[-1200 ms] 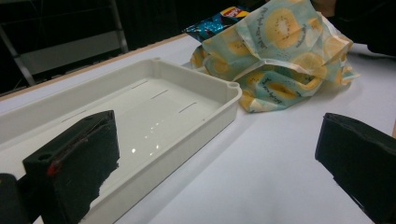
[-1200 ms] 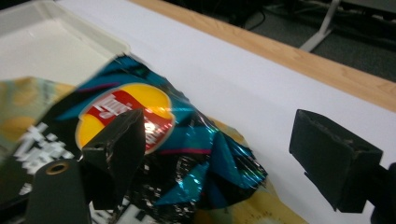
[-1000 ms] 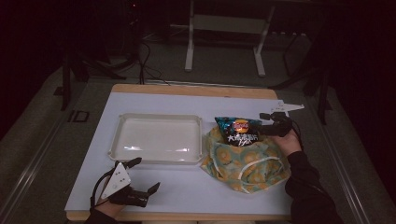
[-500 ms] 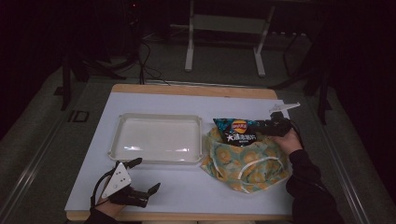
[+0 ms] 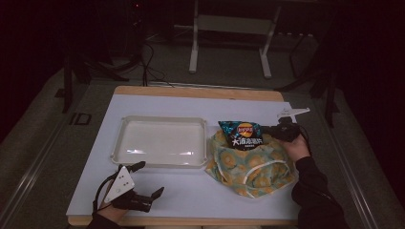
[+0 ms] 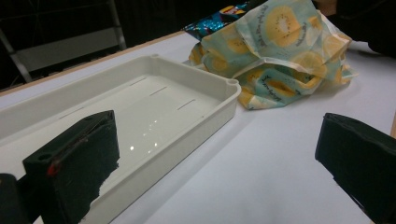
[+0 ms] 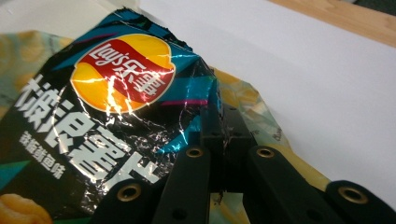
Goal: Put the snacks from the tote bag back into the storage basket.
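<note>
Right gripper point(image 5: 270, 130): high view, at table's right side, jaws just closed & now pinched on right edge of chip bag point(image 5: 242, 135); person's right hand point(image 5: 296, 145) behind it, dark sleeve point(image 5: 315, 195) coming in from bottom right.
Left gripper point(image 5: 150, 180): high view, near front-left table edge, jaws spread wide, nothing btwn them, grey 3-cornered plate on top.
Chip bag, high view: dark blue w/ red-yellow logo, sticking out of top of fabric bag point(image 5: 250, 164), just right of tray point(image 5: 160, 142).
Fabric bag, high view: teal cloth w/ yellow fruit print, crumpled on white table point(image 5: 200, 200), touching or nearly touching tray's right rim.
Tray, high view: white, shallow, rectangular, sits centre-left.
Left gripper view: both black jaws far apart at frame's sides; tray point(image 6: 154, 107) right ahead, fabric bag point(image 6: 280, 51) beyond its corner, chip bag point(image 6: 212, 21) peeking at bag's far side.
Right gripper view: jaws pressed together on crinkled foil edge of chip bag point(image 7: 107, 121); fabric bag point(image 7: 252, 116) under it, white table point(image 7: 303, 70) beyond.
</note>
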`<state>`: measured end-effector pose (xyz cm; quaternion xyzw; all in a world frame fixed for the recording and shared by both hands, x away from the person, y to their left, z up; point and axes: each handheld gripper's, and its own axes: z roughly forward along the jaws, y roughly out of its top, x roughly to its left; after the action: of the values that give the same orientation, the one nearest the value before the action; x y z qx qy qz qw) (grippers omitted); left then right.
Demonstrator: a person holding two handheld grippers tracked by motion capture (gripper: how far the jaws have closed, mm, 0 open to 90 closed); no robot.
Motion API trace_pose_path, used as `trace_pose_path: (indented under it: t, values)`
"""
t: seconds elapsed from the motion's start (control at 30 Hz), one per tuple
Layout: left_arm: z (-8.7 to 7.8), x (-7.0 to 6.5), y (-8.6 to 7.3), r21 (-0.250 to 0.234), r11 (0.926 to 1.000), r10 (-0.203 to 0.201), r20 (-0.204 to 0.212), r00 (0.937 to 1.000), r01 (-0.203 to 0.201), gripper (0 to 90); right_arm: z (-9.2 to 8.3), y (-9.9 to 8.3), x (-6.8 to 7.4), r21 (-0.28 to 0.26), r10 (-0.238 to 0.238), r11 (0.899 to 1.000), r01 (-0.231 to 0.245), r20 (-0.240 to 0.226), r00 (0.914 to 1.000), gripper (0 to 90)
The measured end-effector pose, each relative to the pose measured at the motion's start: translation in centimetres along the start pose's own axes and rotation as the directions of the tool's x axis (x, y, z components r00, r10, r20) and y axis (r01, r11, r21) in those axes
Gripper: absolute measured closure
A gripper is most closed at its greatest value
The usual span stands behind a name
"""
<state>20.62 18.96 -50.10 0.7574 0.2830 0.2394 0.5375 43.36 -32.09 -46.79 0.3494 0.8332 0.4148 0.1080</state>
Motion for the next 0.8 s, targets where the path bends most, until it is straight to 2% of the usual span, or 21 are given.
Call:
trace_pose_path:
  t: [0.2,0.43,0.6,0.67,0.8]
  values:
    - [0.0,0.0,0.0,0.001,1.0,0.0,-0.006,1.0,0.0,0.2,-1.0,0.6,0.6,-0.023,-0.018,1.0,0.017,-0.01,0.9998,90.0]
    - [0.0,0.0,0.0,0.001,1.0,0.002,-0.006,1.0,-0.002,0.2,-2.7,2.0,1.6,-0.08,-0.054,0.995,0.053,-0.016,0.9984,90.0]
    - [0.0,0.1,0.0,0.0,1.0,0.001,-0.005,1.0,-0.001,0.2,-3.9,3.3,2.9,-0.117,-0.108,0.988,0.104,-0.028,0.9937,90.0]
    - [-0.1,0.1,0.0,0.001,1.0,-0.001,-0.006,1.0,0.001,0.2,-4.5,3.8,3.4,-0.138,-0.13,0.982,0.126,-0.016,0.9914,90.0]
    - [-0.1,0.1,0.0,0.0,1.0,0.0,-0.007,1.0,0.0,0.2,-5.7,4.7,4.0,-0.171,-0.15,0.975,0.143,-0.032,0.9881,90.0]
